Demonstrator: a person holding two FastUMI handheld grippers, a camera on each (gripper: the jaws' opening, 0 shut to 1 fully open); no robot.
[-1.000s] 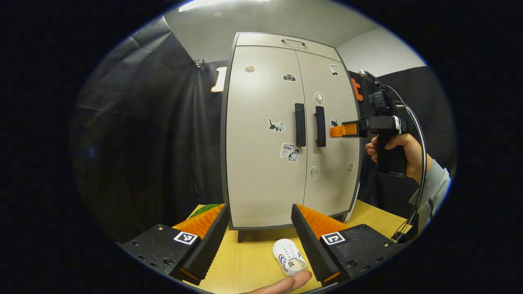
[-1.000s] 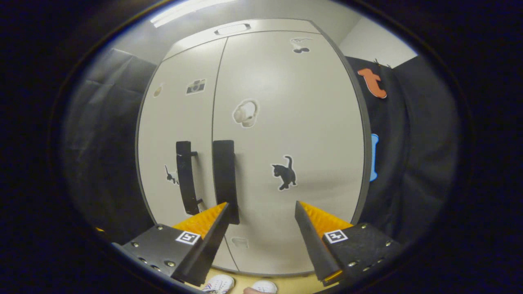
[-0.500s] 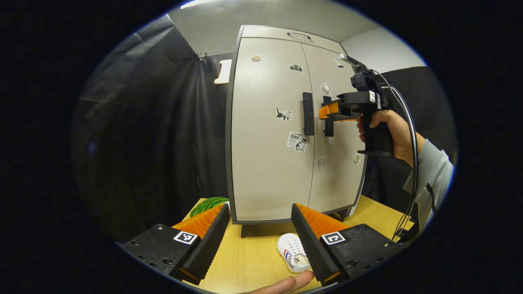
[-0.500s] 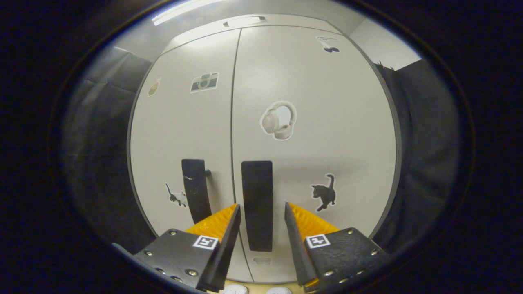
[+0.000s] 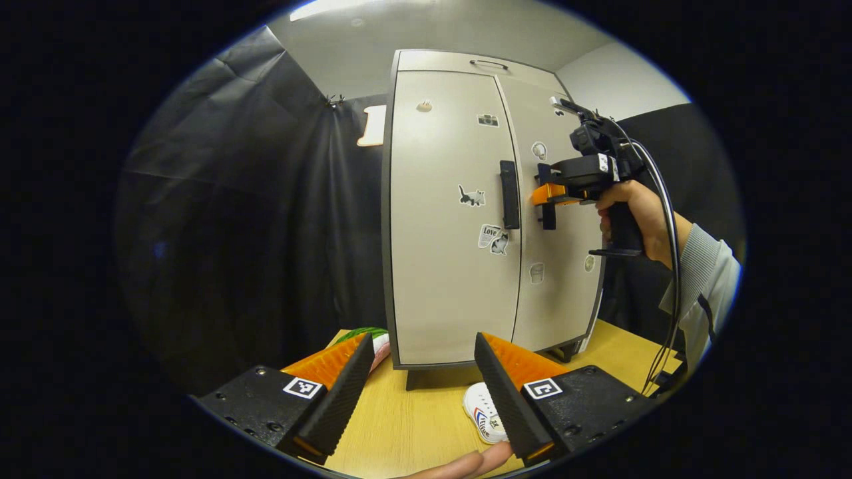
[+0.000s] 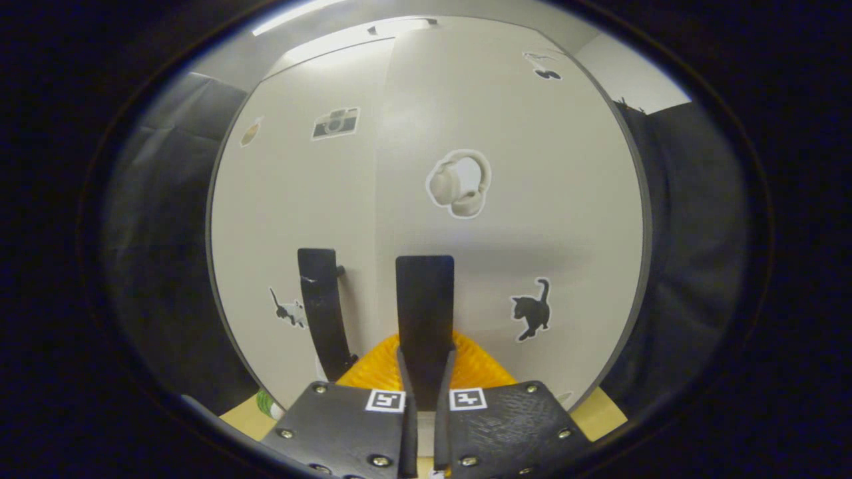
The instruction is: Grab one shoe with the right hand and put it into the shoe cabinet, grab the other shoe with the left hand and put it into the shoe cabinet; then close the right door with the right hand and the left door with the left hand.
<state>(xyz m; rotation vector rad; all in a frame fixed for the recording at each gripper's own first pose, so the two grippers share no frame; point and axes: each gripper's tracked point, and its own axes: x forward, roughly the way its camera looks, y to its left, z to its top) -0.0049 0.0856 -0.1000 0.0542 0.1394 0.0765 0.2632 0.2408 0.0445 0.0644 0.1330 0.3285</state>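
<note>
Black handle (image 6: 425, 313) of the R door (image 6: 519, 219) sits pinched between the right gripper's (image 6: 424, 372) jaws, clamped on it from both sides. Handle's long axis runs vertical, jaws bite it across the width near its lower half. In the left gripper view the same gripper (image 5: 552, 193) shows at the handle (image 5: 547, 206), held by a hand (image 5: 632, 213) w/ a grey sleeve.

Key relation: R door looks just cracked off the cabinet (image 5: 459, 213) face, seam beside the L door (image 5: 446, 219) no longer flush, hinge on the far right edge. So a pull back toward the person, swinging rightward, is what the next move calls for, I'd judge. Doors must open before any shoe goes in.

Left gripper (image 5: 421, 372) hangs low over the bench (image 5: 399, 426), jaws spread wide, holding nothing. Shoe (image 5: 486, 416) lies on the bench just inside its right finger, toe pointing roughly toward the cabinet, close below the cabinet front. Left gripper is the nearer one to it. A fingertip (image 5: 466, 462) shows at the bottom edge.

Count: 2 doors, 2 handles, the L one (image 5: 509, 194) untouched; 1 shoe seen, the other I can't make out. Stickers on both doors, several. Something green (image 5: 363, 332) left of the cabinet foot, unclear what.
</note>
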